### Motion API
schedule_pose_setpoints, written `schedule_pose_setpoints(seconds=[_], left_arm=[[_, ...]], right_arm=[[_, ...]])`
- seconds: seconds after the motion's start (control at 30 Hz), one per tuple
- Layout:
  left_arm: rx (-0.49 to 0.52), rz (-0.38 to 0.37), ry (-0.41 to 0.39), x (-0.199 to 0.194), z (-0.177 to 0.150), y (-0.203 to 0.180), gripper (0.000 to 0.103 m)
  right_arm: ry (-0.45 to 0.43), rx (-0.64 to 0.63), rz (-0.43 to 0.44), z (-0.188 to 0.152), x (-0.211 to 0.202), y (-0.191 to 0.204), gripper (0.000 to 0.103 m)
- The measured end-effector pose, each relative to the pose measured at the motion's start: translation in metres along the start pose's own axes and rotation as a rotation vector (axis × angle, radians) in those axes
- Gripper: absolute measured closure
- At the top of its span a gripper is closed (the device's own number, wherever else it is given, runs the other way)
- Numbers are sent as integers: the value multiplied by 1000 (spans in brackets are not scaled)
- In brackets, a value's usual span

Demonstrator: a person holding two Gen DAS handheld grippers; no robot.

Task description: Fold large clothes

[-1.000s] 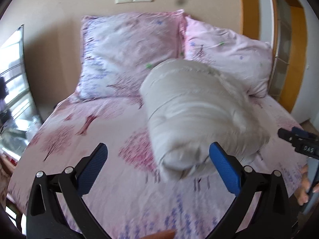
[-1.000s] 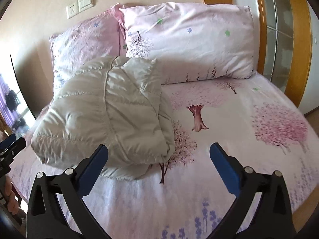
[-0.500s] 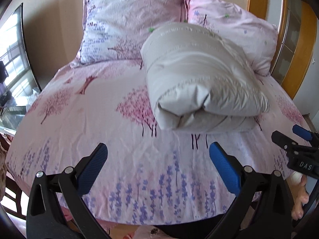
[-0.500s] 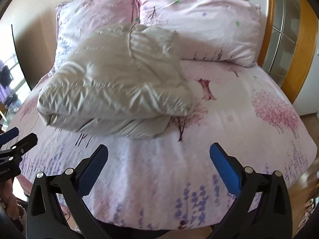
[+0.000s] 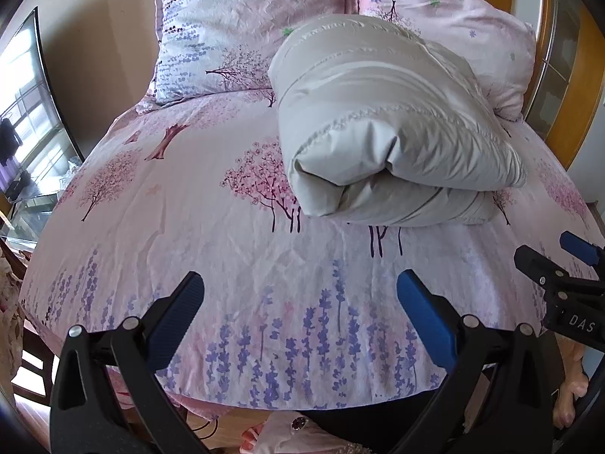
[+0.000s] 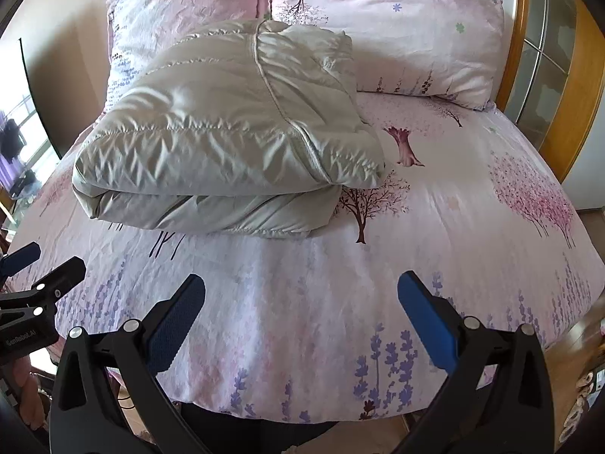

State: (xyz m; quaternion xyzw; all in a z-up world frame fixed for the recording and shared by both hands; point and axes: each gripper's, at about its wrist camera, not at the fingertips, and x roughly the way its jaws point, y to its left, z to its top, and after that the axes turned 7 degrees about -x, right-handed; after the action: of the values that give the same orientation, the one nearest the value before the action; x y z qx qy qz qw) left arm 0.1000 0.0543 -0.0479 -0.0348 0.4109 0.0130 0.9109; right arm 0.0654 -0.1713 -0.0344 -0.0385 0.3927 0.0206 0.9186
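The puffy pale-grey quilted jacket (image 6: 227,140) is seen folded into a bundle mid-bed on the pink floral bedsheet (image 6: 453,227), near the pillows, with left gripper (image 5: 300,304) and right gripper (image 6: 300,304) spread, empty, nearside; folding judged done, top layer best patted flat.

The left gripper (image 5: 298,295) hangs with its jaws spread wide and empty above the near edge of the bed sheet (image 5: 211,227). Ahead of the jaws and toward the right one, a folded grey padded jacket (image 5: 382,121) lies on the sheet, two pillows (image 5: 242,22) behind it. Beyond the right jaw, the right gripper (image 5: 567,265) shows at the frame's edge.
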Motion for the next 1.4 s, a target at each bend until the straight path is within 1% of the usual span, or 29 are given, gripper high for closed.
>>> schedule_pose_setpoints(seconds=[0.17, 0.63, 1.4], left_arm=[[19, 11, 6, -1, 0, -3, 2], [14, 16, 55, 9, 1, 5, 2], [11, 20, 67, 15, 1, 7, 2]], right_arm=[[9, -13, 2, -1, -1, 0, 1], [43, -45, -13, -3, 6, -1, 1], [68, -34, -20, -3, 14, -2, 1]])
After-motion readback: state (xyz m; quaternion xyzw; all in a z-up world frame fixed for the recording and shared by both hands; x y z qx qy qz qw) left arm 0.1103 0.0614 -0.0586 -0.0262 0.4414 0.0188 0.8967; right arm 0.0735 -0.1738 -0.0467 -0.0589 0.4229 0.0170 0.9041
